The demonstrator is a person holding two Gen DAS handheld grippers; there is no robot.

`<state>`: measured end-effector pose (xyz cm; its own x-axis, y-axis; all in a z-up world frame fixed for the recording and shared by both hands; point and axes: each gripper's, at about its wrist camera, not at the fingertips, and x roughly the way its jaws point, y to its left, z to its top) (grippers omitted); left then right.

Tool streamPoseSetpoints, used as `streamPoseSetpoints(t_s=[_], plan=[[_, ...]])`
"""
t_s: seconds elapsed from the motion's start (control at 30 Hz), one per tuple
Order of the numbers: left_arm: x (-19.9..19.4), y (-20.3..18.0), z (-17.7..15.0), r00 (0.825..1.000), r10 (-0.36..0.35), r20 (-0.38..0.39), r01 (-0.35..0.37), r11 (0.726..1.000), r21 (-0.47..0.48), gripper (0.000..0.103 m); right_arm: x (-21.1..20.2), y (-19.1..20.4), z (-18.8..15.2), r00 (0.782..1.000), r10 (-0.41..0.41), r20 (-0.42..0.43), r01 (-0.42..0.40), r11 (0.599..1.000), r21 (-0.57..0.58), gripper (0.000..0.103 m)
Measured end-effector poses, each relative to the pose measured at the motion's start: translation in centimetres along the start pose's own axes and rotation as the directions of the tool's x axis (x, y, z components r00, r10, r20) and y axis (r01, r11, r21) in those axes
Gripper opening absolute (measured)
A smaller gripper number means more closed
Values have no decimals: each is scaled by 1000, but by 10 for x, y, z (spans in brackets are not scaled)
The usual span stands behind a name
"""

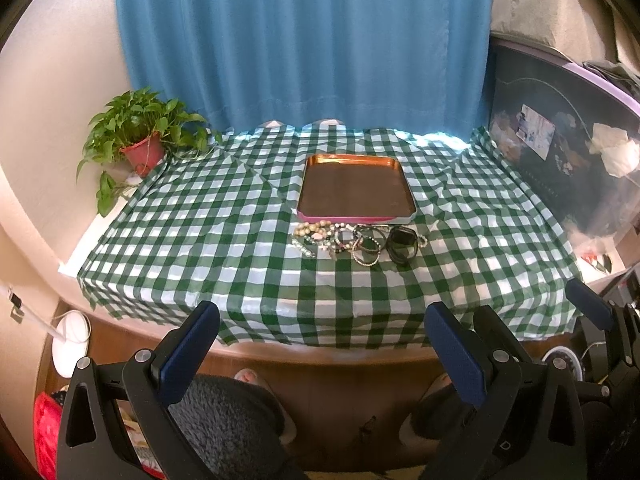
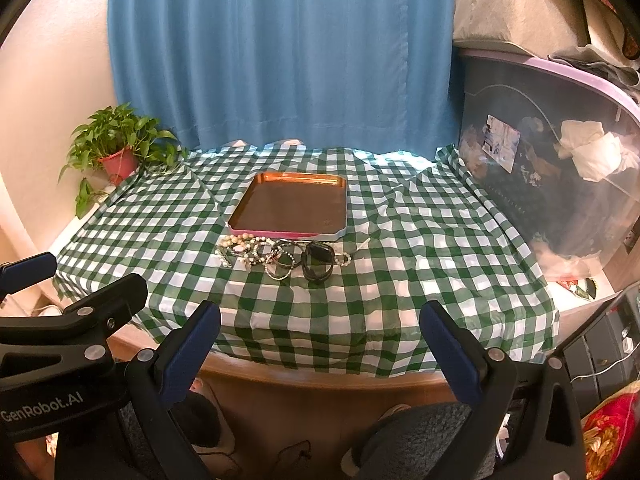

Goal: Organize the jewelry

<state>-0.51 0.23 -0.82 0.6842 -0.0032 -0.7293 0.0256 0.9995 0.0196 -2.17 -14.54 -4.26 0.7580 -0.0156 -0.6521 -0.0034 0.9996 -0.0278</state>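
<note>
A heap of jewelry (image 1: pixel 352 242) lies on the green checked tablecloth just in front of a copper tray with a pink rim (image 1: pixel 356 186): pearl and bead bracelets (image 1: pixel 314 236), thin bangles (image 1: pixel 366 248) and a black watch (image 1: pixel 402 244). The same heap (image 2: pixel 280 256) and tray (image 2: pixel 292 204) show in the right wrist view. The tray holds nothing. My left gripper (image 1: pixel 322 350) is open and empty, held short of the table's near edge. My right gripper (image 2: pixel 320 346) is open and empty, also short of the near edge, to the right of the left one.
A potted plant (image 1: pixel 140 136) stands at the table's back left corner. A blue curtain (image 1: pixel 304 40) hangs behind. A dark clear storage bin (image 1: pixel 560 152) lines the right side. The person's slippered feet (image 1: pixel 248 380) show below the table edge (image 1: pixel 320 356).
</note>
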Motion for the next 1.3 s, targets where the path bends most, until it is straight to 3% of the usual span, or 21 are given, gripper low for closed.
streamPoseSetpoints(t_s=[0.3,0.6,0.9,1.0,1.1,1.17,1.23,1.3], plan=[[1,0,-1,1000,0,-2,0,1000,2,102,5,3,-3,1000,5,-11,-5,1000,1,100],[49,7,-10,999,-19,-35,18,1000,-8,101,46,7,-2,998,22,-66,-22,1000,-6,100],[129,14,-2,997,-44,-57,42,999,-30,101,112,-3,-9,991,100,-85,-99,995,10,99],[163,21,2,989,-124,-84,120,992,-41,102,139,-12,-9,990,118,-73,-117,993,20,98],[207,36,2,964,-232,-127,219,970,-107,102,167,-19,-8,989,132,-59,-131,991,20,98],[229,39,3,967,-201,-157,186,977,-105,101,183,-25,-7,989,144,-39,-143,989,24,98],[255,41,4,975,-154,-160,146,988,-59,101,206,-30,-4,989,144,-43,-144,989,18,95],[275,43,7,982,-129,-138,127,992,-19,100,229,-37,1,984,161,-70,-160,987,26,71]])
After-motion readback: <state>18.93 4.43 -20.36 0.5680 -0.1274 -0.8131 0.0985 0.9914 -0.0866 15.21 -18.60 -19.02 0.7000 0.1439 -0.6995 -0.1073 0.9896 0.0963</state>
